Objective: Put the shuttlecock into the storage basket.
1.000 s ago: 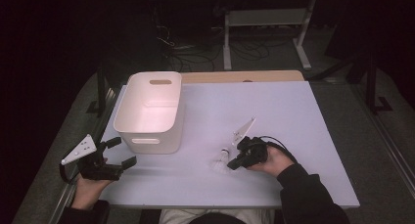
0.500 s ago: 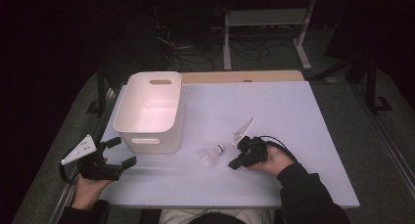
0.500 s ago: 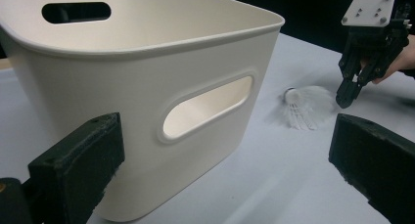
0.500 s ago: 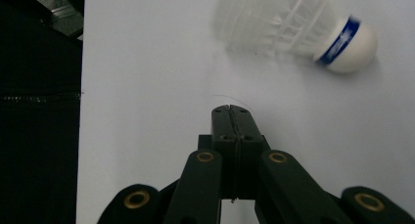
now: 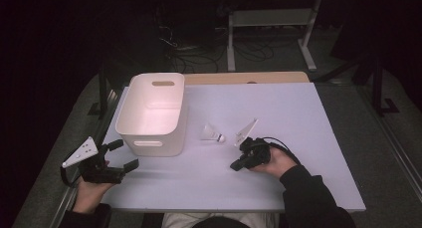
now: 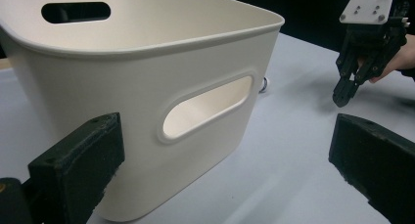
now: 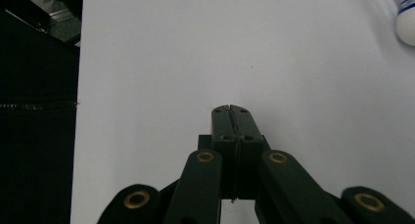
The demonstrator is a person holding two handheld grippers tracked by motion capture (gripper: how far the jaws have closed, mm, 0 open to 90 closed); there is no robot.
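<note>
A white shuttlecock (image 5: 213,134) with a blue-striped cork lies on the pale lilac-white table (image 5: 298,113) beside a cream-white plastic bin (image 5: 152,113). Both black grippers, left gripper (image 5: 119,156) and right gripper (image 5: 238,164), carry light grey plates; dark sleeves frame them.

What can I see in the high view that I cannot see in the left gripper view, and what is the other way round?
The high view alone gives the whole shuttlecock lying on the table between the white bin and the right hand-held gripper, and the left hand-held gripper from outside, with its grey plate.

The left gripper view alone gives that gripper's two black jaws standing wide apart, close to the bin's near wall and its handle slot.

Both share the bin, the table and the right hand-held gripper, which is shut with nothing between its jaws.
</note>
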